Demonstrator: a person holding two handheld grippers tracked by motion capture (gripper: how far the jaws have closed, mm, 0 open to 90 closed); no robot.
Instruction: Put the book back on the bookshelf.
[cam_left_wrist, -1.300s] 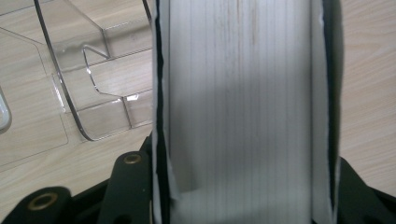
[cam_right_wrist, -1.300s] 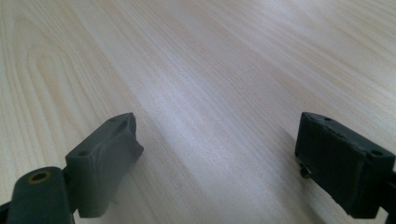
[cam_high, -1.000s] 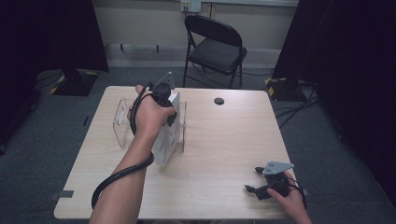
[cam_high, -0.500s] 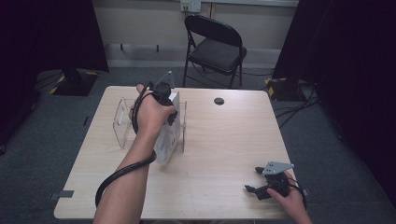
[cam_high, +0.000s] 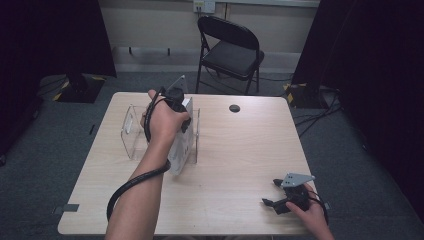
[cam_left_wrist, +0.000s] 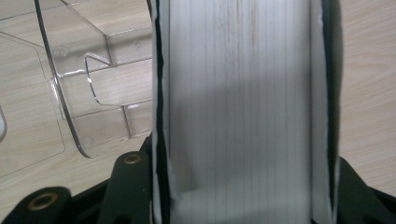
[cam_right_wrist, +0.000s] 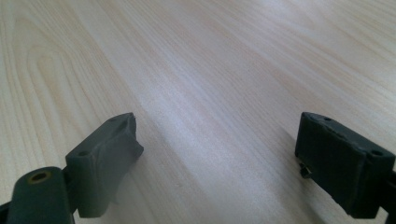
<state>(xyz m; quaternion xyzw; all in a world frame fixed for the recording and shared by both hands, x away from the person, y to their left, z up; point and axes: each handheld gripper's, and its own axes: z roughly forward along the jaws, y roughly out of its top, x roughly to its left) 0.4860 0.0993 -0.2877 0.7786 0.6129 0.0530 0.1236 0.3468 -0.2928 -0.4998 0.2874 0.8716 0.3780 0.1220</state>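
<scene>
Thick white book (cam_left_wrist: 240, 107), page edges outward, stood upright in clear acrylic holder (cam_high: 131, 131) at table's ten o'clock.

Light wood counter (cam_high: 235, 165): clear rack (cam_high: 131, 131) at left-centre, small black disc (cam_high: 234, 108) near far edge, well apart.

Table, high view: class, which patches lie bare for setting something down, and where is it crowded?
Bare: the middle of the table, between the clear acrylic rack and the right hand-held gripper, below the small black disc. Crowded: the far-left, around the rack and book.
</scene>
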